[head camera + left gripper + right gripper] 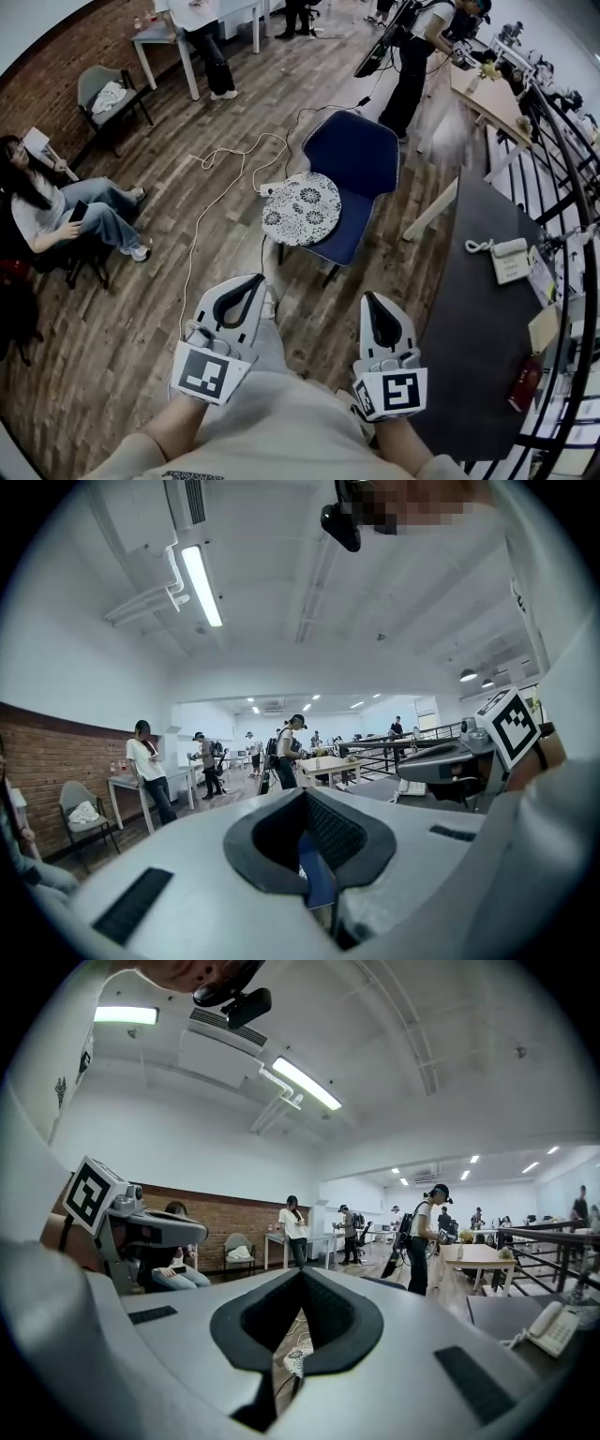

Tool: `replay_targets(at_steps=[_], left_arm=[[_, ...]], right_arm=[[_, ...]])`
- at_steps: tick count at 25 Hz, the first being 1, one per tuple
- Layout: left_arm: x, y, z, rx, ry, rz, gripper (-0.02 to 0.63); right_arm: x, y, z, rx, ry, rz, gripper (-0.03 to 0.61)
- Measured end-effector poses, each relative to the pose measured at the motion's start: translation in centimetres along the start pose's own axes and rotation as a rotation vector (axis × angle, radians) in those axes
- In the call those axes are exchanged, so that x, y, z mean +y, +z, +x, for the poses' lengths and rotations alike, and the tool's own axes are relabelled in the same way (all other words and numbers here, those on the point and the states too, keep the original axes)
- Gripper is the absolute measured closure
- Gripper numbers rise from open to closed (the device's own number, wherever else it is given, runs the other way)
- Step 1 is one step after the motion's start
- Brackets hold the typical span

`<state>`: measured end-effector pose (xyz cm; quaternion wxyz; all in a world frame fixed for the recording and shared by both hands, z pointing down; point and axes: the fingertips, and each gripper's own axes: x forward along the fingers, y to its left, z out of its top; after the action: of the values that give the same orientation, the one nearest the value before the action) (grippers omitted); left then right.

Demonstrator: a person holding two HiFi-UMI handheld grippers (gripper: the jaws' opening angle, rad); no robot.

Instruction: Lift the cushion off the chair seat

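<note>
L claw point(254, 280) shut, R claw point(372, 297) shut, empty

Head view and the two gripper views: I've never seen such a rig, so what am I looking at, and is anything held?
A person holds a tool in each hand: the left gripper and the right gripper. The head view looks down from the person's head; each gripper view looks along its own jaws. Ahead stands a blue chair with a round patterned cushion on its seat. Both pairs of jaws are together, holding nothing.
</note>
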<state>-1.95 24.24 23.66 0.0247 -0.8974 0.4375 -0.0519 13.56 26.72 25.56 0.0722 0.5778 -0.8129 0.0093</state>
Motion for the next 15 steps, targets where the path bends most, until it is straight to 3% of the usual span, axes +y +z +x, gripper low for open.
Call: replay_targets(at_steps=[8, 15], left_arm=[[7.2, -1.8, 7.9, 0.032, -0.028, -0.009, 0.609], [14.5, -2.3, 14.5, 0.056, -0.045, -0.033, 0.609]], right_arm=[[-2.2, -0.8, 10.3, 0.051, -0.011, 0.009, 0.575], [-3.6, 1.0, 20.1, 0.074, -0.017, 0.005, 0.577]])
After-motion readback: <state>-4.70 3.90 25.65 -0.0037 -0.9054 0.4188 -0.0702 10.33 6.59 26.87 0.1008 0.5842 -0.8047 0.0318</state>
